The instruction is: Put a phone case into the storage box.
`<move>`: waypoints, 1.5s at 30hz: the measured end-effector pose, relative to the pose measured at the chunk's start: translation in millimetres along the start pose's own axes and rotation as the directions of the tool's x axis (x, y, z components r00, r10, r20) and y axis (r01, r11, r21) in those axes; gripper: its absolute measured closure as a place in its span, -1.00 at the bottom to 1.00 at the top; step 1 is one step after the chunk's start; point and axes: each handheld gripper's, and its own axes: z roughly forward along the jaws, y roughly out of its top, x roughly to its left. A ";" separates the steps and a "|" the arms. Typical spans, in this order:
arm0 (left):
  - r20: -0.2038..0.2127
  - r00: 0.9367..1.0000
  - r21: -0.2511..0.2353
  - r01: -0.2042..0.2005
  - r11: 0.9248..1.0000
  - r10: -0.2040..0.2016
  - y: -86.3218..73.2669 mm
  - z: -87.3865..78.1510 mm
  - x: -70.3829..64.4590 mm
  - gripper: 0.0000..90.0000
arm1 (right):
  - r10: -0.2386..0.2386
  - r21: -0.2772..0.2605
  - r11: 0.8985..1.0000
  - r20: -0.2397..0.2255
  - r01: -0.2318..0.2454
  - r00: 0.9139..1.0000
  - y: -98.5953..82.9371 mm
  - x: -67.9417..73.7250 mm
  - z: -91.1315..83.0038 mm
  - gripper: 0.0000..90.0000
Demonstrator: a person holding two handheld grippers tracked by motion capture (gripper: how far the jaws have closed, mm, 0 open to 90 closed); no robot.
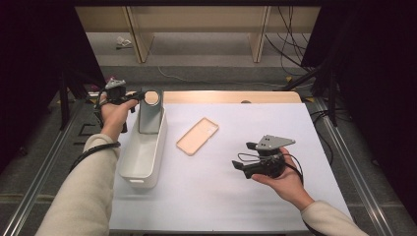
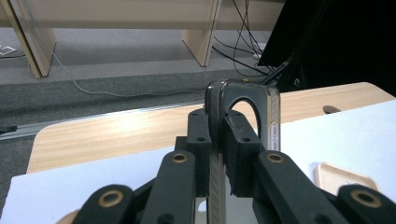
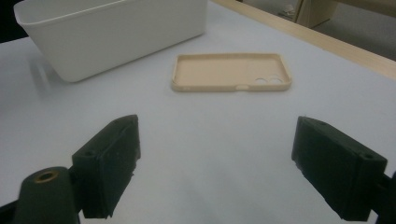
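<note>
Over the far left of the tabletop: we see our left tongs (image 1: 139, 95) raised above the far end of the white bin (image 1: 142, 147), closed on a grey phone case (image 1: 150, 113).
Left hand pose: our left hand (image 1: 114, 115) comes in from the left with the wrist bent, and the forearm in its pale sleeve runs along the bin's outer side.
Grey case: it stands upright on its short end, lower part down inside the bin, camera cut-out at the top; in the left gripper view the pads (image 2: 243, 154) clamp one long edge of the grey phone case (image 2: 268, 116), held edge-on.
Right hand pose: our right hand (image 1: 282, 181) lies palm up, low over the near right part of the tabletop, cradling the right tongs (image 1: 246, 157), which point left.
Right tongs: jaws spread wide and holding nothing; in the right gripper view bare white sheet (image 3: 224, 154) lies between them.
Beige case: a beige phone case (image 1: 197, 135) lies flat, hollow side up, on the white sheet between bin and right hand, apart from both; the right gripper view shows this beige phone case (image 3: 231, 71) straight ahead of the open jaws, with the white bin (image 3: 112, 32) behind it to the left.
In the way: we find nothing between the right tongs and the beige case.
Edges: the white sheet (image 1: 236, 196) covers most of the tabletop, leaving a wooden strip (image 1: 231, 97) bare along the far edge; the bin sits close to the sheet's left edge.
Open room: the sheet is bare to the right of the beige case.
</note>
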 end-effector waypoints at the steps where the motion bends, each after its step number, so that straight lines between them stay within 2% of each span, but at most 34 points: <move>1: -0.001 1.000 0.000 0.000 1.000 0.000 -0.2 -0.1 0.3 0.80 | 0.000 0.000 1.000 0.000 0.000 1.000 0.0 0.0 0.0 -0.64; 33: -0.034 0.999 0.048 -0.027 0.998 0.028 -3.7 4.8 5.5 0.73 | 0.002 0.000 1.000 -0.003 -0.002 1.000 0.1 0.3 0.2 -0.64; 41: -0.052 0.998 0.069 -0.045 0.997 0.048 -6.2 7.2 5.6 0.70 | 0.002 -0.002 1.000 -0.003 -0.002 1.000 0.1 0.1 0.3 -0.64; 45: -0.068 0.995 0.085 -0.065 0.994 0.070 -6.7 7.8 6.1 0.69 | 0.002 -0.002 1.000 -0.003 -0.002 1.000 0.1 0.1 0.3 -0.64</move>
